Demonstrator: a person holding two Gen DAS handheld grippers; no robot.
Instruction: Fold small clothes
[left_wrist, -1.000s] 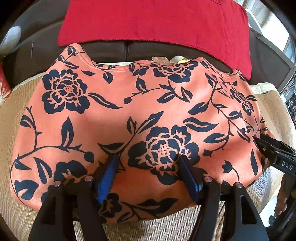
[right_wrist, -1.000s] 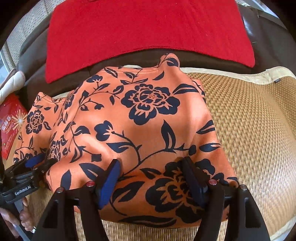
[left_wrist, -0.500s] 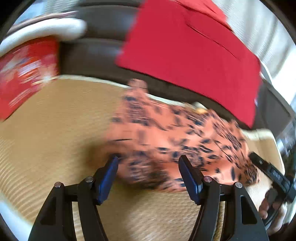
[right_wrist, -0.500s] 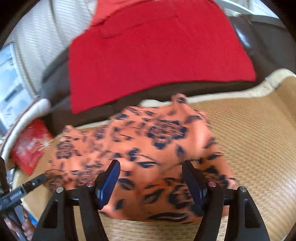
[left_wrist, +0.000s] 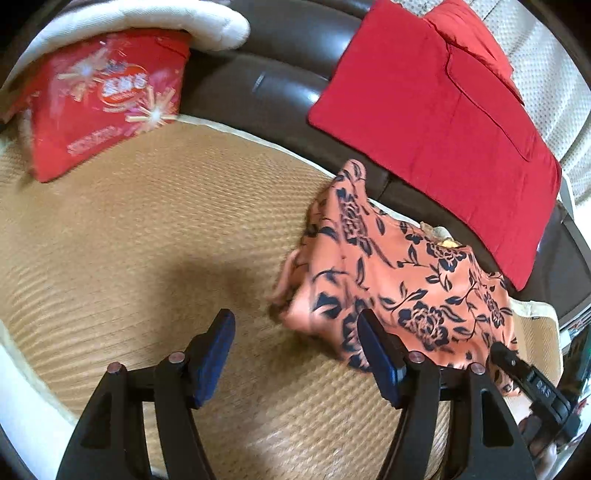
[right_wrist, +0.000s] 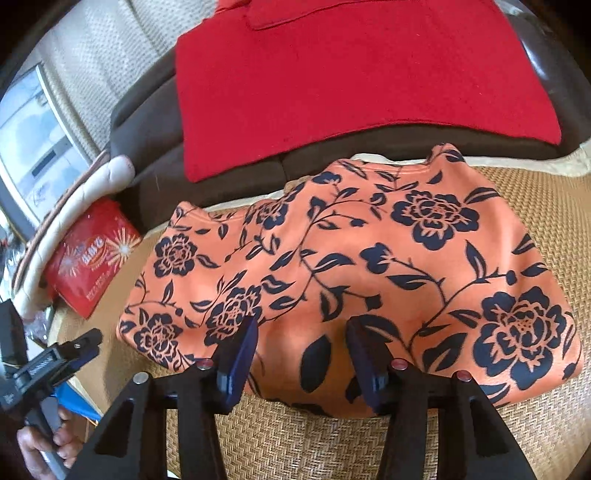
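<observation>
On the woven mat, a floral garment lies flat for folding; left tool and right tool gape, empty.

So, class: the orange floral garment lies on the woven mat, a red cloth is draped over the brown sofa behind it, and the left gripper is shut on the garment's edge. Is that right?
Not quite. The left gripper is open and holds nothing, as the left wrist view shows: only woven mat lies between its fingers. The orange floral garment does lie on the mat, with the red cloth draped over the brown sofa behind.

Smooth matt cloth garment, rough woven mat, glossy leather sofa
</observation>
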